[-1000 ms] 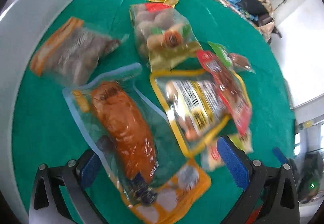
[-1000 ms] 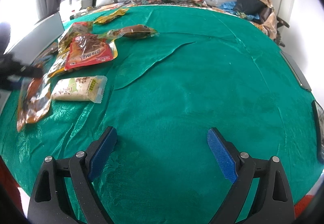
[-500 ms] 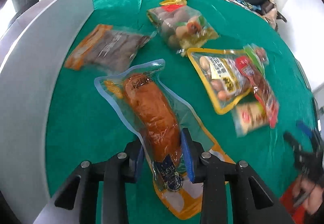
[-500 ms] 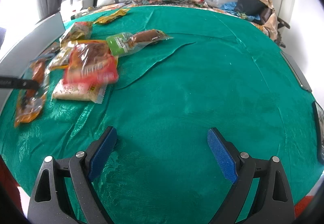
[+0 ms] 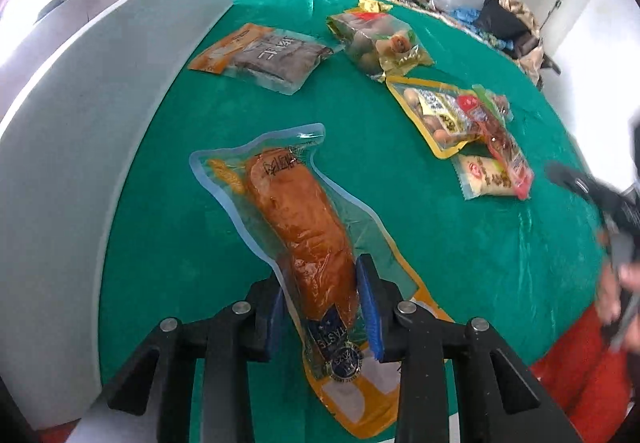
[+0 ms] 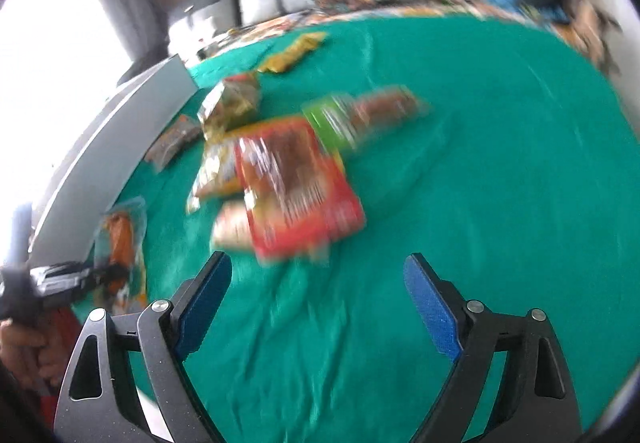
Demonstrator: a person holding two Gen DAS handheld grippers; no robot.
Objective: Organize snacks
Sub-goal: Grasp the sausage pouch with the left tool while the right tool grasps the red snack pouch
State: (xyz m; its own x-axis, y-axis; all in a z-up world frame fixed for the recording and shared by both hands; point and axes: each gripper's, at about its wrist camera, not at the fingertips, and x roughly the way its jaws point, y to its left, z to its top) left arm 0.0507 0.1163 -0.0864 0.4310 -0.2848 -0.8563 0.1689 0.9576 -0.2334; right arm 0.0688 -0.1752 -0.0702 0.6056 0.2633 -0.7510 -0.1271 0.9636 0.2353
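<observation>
Clear vacuum pouch w/ an orange-brown sausage-like piece (image 5: pixel 304 227) lies lengthwise on the green tablecloth (image 5: pixel 460 255), near the grey board (image 5: pixel 80 147) standing along the table's edge. L gripper (image 5: pixel 320 299) is clamped on the pouch's near end: both blue pads press the bulge from either side, label end w/ gold seal poking out below the jaws. Far end of pouch lies flat on the cloth.

R gripper (image 6: pixel 316 303): jaws wide apart, nothing between them, hovering over bare cloth. View is blurred. Just ahead of it, a red packet (image 6: pixel 300 183) on top of a loose pile, w/ a green-ended packet (image 6: pixel 360 115) behind. In the L view the same pile shows as yellow-rimmed egg pouch (image 5: pixel 436 115), red packet over it, pale packet (image 5: pixel 488 179) at the near end. Further back: dark pouch w/ orange edge (image 5: pixel 260 55), mixed-snack bag (image 5: pixel 376 39), small yellow wrapper (image 5: pixel 370 5).

Judgement, step in hand = move the sausage pouch to its sorted spot.
- Grip is at one end only; pouch is long & floppy, so it will likely droop or swing. Lift slow, keep it low.
- Film is slick; squeeze on the meat, not on loose film, else it may slip.
- Mind the grey board close by on that side.
- R side: approach the red packet from its near edge; avoid dragging the pile.
</observation>
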